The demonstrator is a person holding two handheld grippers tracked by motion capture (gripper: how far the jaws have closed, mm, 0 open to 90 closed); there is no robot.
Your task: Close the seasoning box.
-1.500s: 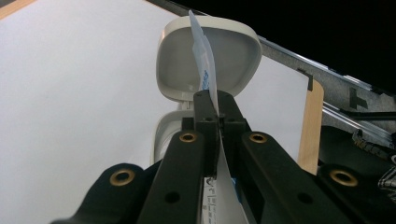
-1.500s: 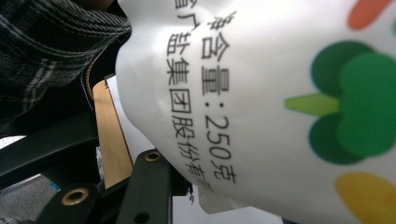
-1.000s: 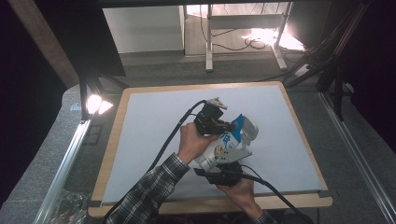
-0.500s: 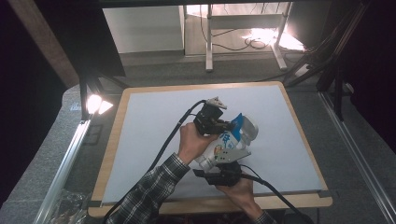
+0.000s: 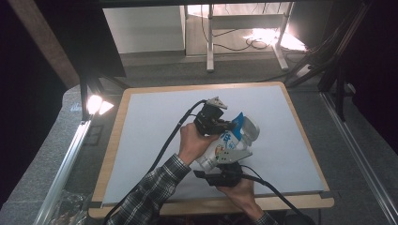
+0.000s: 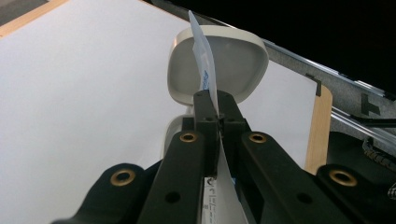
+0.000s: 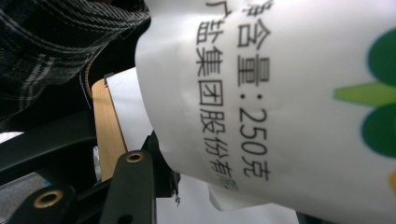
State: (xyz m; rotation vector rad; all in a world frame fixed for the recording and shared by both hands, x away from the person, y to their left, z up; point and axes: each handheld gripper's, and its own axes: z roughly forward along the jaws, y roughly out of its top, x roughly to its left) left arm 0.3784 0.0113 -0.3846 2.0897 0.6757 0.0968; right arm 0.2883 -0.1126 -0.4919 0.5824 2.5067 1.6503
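The left tongs [image 6: 217, 109] are clamped on the thin top edge of a white printed pouch [image 6: 204, 70], which stands up between the black jaws; just past them at twelve o'clock sits a cream rounded container [image 6: 238, 63]. From above, the pouch [image 5: 224, 146] hangs over the middle of the white-covered table [image 5: 150, 122], a little toward four o'clock, with the left tongs [image 5: 230, 125] at its top. The right tongs [image 5: 228, 161] grip its lower part, their jaws having just been opening with the pouch [image 7: 289, 93] between them.
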